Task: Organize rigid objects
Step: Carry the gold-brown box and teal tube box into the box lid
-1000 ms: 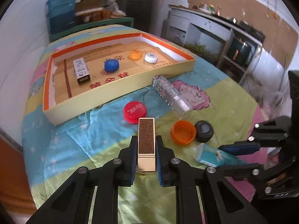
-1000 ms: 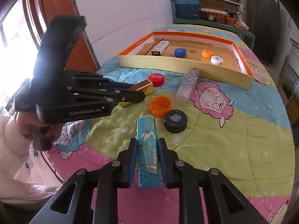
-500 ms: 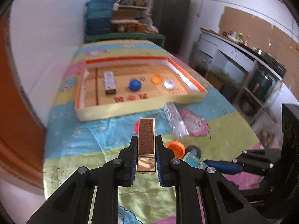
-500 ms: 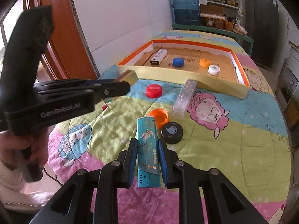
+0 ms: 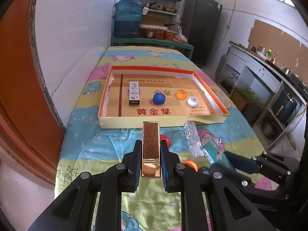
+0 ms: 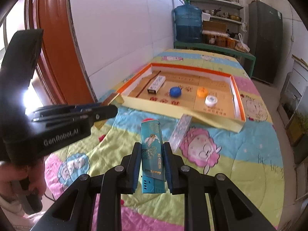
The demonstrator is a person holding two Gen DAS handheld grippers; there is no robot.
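A gold box [image 5: 151,144] is gripped by the left tongs [image 5: 151,165], a teal box [image 6: 153,159] by the right tongs [image 6: 152,165]. Both should be carried level over the tray [image 5: 163,118] wall, then lowered onto bare floor.

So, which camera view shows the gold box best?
The left wrist view: the gold box fills the centre, clamped in the left gripper, its printed face readable. The right wrist view shows only its tip past that gripper, blurred.

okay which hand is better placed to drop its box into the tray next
Left, probably. The left gripper holds the gold box pointing straight at the tray's near wall. The right gripper, holding the teal box, sits further off to the tray's side.
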